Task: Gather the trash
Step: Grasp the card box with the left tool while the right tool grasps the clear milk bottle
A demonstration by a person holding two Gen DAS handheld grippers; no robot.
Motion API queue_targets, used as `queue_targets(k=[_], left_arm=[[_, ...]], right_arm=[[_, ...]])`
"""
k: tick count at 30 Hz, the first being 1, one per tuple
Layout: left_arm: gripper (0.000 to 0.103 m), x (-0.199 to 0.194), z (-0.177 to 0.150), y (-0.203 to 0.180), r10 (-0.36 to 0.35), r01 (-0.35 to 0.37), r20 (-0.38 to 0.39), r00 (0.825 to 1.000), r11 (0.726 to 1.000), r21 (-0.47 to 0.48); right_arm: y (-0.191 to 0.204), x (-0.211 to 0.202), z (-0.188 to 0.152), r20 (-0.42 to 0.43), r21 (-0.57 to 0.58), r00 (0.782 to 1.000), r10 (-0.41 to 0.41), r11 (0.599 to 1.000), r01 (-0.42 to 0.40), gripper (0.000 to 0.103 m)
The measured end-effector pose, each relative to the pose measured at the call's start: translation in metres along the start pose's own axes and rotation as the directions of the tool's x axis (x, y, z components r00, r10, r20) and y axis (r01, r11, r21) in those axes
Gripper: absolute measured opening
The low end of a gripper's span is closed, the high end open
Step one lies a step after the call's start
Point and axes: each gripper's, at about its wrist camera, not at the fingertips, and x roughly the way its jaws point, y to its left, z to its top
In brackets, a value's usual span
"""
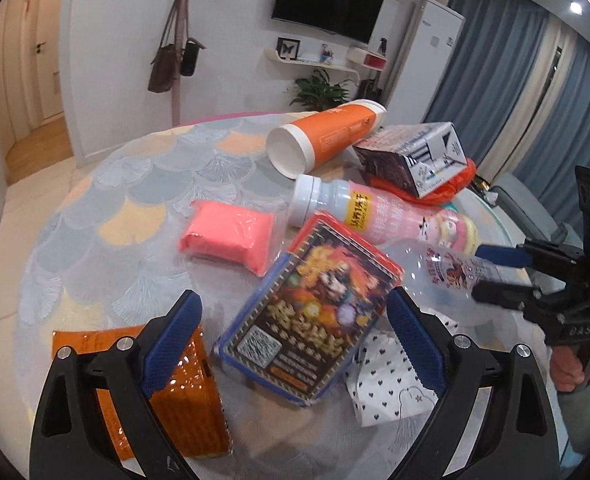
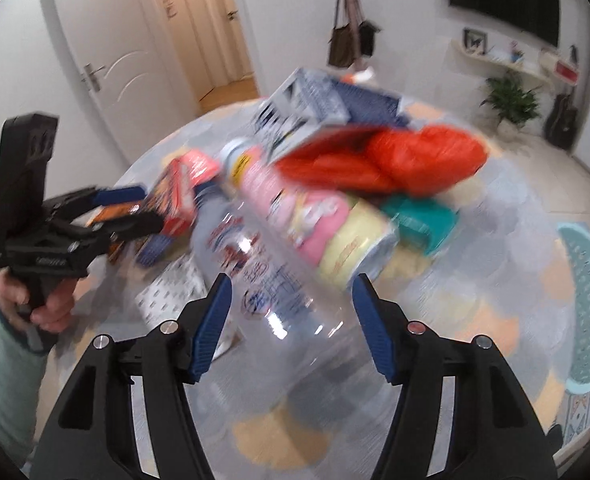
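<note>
Presently, the clear plastic bottle [image 2: 271,280] lies centre frame between the right gripper [image 2: 291,324] pads, jaws released, not pressing. Judged empty: light, slick, crushable; grip mid-body. The left gripper [image 1: 295,344] stands wide around the snack packet [image 1: 307,320].

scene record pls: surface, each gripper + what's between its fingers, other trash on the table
surface: round table, scale-pattern cloth
left gripper: open, straddling the card pack, pads off it
right gripper: around the clear bottle; contact unclear, view blurred
other trash: pink packet, orange tube, pink bottle, carton, orange wrapper, heart-print paper
</note>
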Motion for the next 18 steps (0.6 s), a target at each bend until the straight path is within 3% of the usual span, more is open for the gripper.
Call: queue_targets(k=[5, 10, 14, 18], left_arm=[[0.091, 0.000, -0.006, -0.008, -0.010, 0.010, -0.012, 1.000, 1.000, 0.027], [0.089, 0.009, -0.010, -0.019, 0.057, -0.054, -0.034, 0.998, 0.995, 0.078], [0.076, 0.008, -0.012, -0.020, 0.091, -0.088, -0.028, 0.995, 0.992, 0.091], [0.066, -0.001, -0.014, -0.017, 0.079, -0.078, -0.021, 0.997, 0.995, 0.064]], right_arm=[[0.018, -0.002, -0.014, -0.029, -0.054, 1.000, 0.007, 0.999, -0.008, 0.059], [0.031, 0.005, -0.011, -0.032, -0.089, 0.999, -0.040, 0.995, 0.037, 0.059], [0.032, 0.017, 0.002, -0.029, -0.090, 0.999, -0.042, 0.995, 0.040, 0.061], [0.035, 0.027, 0.010, -0.039, -0.088, 0.999, -0.035, 0.996, 0.032, 0.062]])
